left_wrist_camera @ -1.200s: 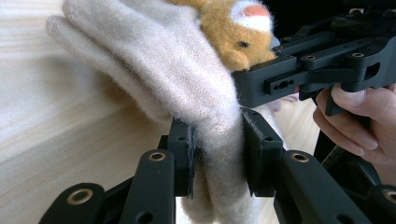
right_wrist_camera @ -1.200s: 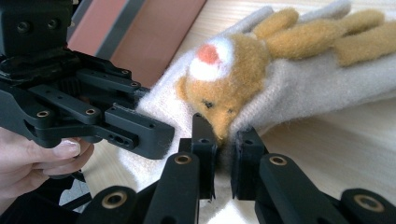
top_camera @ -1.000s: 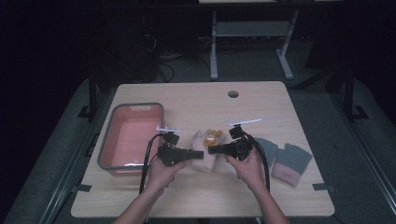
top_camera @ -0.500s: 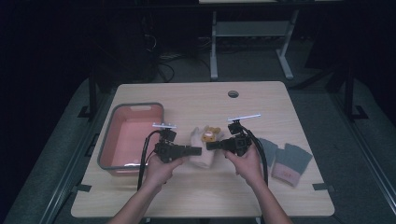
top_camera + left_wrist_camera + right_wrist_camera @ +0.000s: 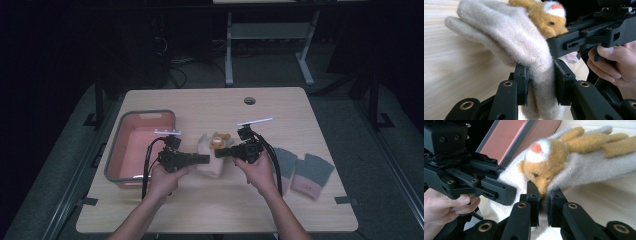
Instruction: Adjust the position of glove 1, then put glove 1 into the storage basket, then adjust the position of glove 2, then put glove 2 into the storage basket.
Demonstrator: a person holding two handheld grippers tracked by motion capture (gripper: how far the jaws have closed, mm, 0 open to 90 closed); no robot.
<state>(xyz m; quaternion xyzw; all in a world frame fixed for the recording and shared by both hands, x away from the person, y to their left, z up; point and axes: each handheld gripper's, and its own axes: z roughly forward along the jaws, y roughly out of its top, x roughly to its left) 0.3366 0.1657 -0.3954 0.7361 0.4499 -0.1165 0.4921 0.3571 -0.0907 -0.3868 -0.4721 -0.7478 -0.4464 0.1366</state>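
Item: cream mitten (image 5: 506, 37) with fox patch (image 5: 544, 167), pinched between our left hand-held gripper (image 5: 540, 82) and right hand-held gripper (image 5: 544, 207), both clamped on it.

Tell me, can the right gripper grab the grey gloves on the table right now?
Probably not yet. The right gripper is shut on the cream mitten with the toy animal, so its jaws are busy. The grey gloves lie uncovered beside that hand, so letting go first would free it.

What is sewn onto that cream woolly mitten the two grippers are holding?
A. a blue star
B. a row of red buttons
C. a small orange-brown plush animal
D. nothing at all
C: the right gripper view shows a fuzzy orange-brown plush animal with a white and pink patch on its head, sitting on the cream mitten.
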